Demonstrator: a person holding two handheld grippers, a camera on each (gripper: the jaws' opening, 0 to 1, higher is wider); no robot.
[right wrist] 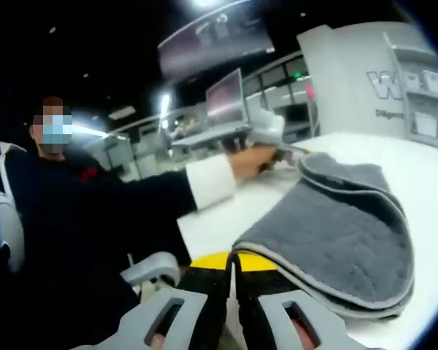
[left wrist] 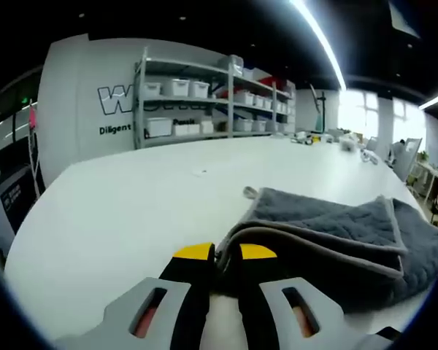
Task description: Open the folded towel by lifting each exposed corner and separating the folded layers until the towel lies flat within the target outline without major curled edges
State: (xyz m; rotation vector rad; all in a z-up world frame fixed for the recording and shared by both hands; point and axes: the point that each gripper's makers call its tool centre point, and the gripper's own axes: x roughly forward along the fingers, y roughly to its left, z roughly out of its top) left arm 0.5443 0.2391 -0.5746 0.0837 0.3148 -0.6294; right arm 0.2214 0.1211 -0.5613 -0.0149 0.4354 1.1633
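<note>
Grey quilted cloth with a paler bound hem, the towel [left wrist: 336,226] lies folded on the white table [left wrist: 131,211], just ahead and right of the left gripper [left wrist: 226,255], whose jaws are pinched on a hem corner. The right gripper [right wrist: 232,266] likewise nips the opposite edge. It looks soft, light and limp, likely to sag and cling between layers, so the stiffer hem corners seem the surest hold.

Beyond my white worktop [left wrist: 131,211], metal shelving [left wrist: 212,95] stacked with white bins [left wrist: 179,88] stands against a white wall [left wrist: 80,95] bearing dark lettering. A ceiling light strip [left wrist: 317,40] glows overhead, and bright windows [left wrist: 358,113] lie past the far edge.
</note>
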